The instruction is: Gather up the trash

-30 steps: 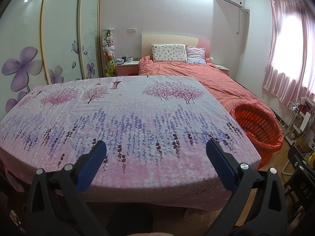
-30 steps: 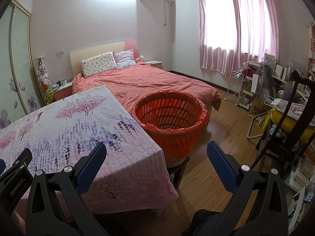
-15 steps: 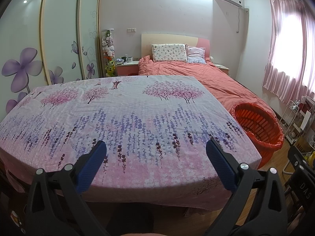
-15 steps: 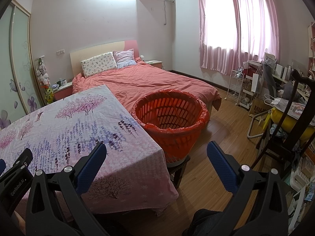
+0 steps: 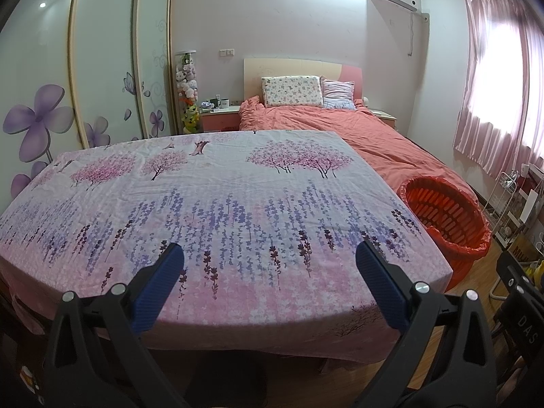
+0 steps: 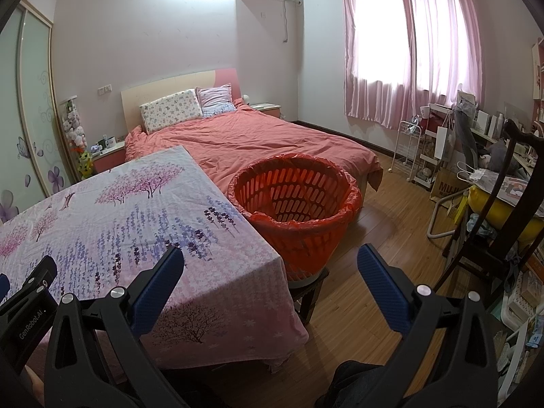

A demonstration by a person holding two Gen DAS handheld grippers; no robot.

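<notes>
An orange slatted basket [image 6: 294, 200] lined with a red bag stands on a low stool at the table's right side; it also shows in the left wrist view [image 5: 445, 216]. The table carries a floral pink and purple cloth [image 5: 217, 210], with no trash visible on it. My left gripper [image 5: 268, 265] is open and empty above the table's near edge. My right gripper [image 6: 270, 268] is open and empty, to the right of the table's corner [image 6: 238, 272] and in front of the basket. The left gripper's body [image 6: 27, 299] shows at the right wrist view's left edge.
A bed with a salmon cover [image 6: 258, 142] lies behind the table and basket. A wardrobe with flower-print doors [image 5: 102, 68] is on the left. A dark chair [image 6: 503, 224], a white rack [image 6: 409, 149] and a cluttered desk stand on the right. Wooden floor [image 6: 374, 272] lies between.
</notes>
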